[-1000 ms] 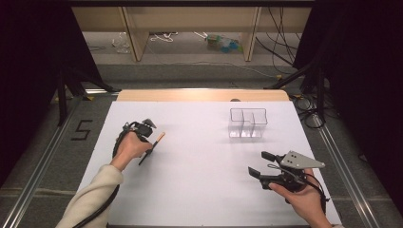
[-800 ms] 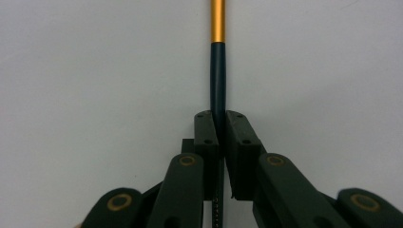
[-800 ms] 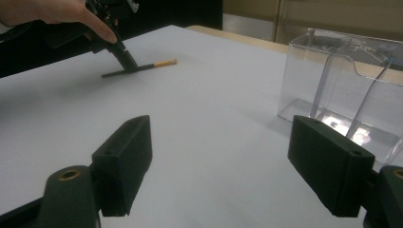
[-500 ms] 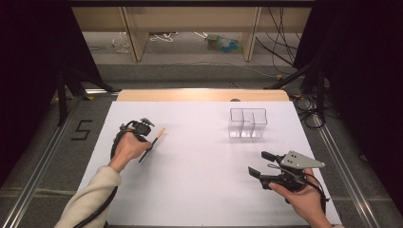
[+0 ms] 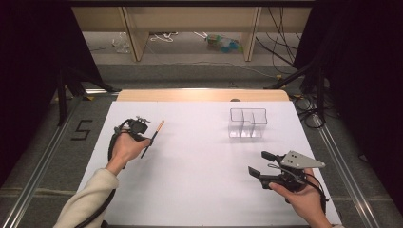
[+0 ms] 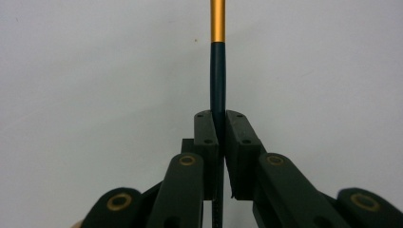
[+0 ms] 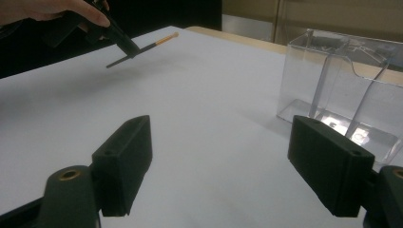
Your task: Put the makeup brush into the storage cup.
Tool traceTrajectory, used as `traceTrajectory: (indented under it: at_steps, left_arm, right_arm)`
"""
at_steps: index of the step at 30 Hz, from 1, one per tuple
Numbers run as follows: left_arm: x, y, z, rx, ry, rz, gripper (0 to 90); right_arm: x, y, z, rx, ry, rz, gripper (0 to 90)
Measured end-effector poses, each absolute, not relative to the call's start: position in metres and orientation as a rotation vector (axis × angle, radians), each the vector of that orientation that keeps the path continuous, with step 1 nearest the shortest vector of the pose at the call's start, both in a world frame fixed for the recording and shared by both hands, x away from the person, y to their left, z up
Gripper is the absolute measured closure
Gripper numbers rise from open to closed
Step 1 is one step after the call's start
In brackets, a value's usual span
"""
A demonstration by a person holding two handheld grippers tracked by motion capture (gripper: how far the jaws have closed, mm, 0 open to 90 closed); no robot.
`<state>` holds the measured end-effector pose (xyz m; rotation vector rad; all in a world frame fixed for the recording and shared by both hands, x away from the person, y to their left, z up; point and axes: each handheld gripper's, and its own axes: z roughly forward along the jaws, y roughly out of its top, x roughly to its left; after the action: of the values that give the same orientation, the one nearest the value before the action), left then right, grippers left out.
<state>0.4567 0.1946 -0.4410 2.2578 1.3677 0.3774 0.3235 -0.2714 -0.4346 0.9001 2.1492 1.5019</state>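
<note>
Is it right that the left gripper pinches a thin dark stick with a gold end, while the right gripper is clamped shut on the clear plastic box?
Not quite. The left gripper does pinch the stick, but the right gripper holds nothing: in the right gripper view its jaws stand wide open above the white table, and the clear box sits apart, untouched.

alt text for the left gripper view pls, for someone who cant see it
Two black jaws of the left gripper rise from the bottom and clamp a thin dark pen that points straight up, its upper end gold. Behind it lies the plain white table.
</note>
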Motion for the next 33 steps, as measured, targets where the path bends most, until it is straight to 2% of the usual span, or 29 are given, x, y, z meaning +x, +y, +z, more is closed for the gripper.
traceTrajectory:
  at_steps: [8, 33]
  left_arm:
    - [0.45, 0.194, -0.438, 2.15, 1.306, 0.444, 83.9]
    - [0.43, 0.206, -0.432, 2.047, 1.203, 0.502, 83.9]
  right_arm:
    - [0.324, -0.272, -0.435, 0.903, 2.145, 1.503, 23.6]
    - [0.325, -0.271, -0.435, 0.905, 2.126, 1.523, 23.0]
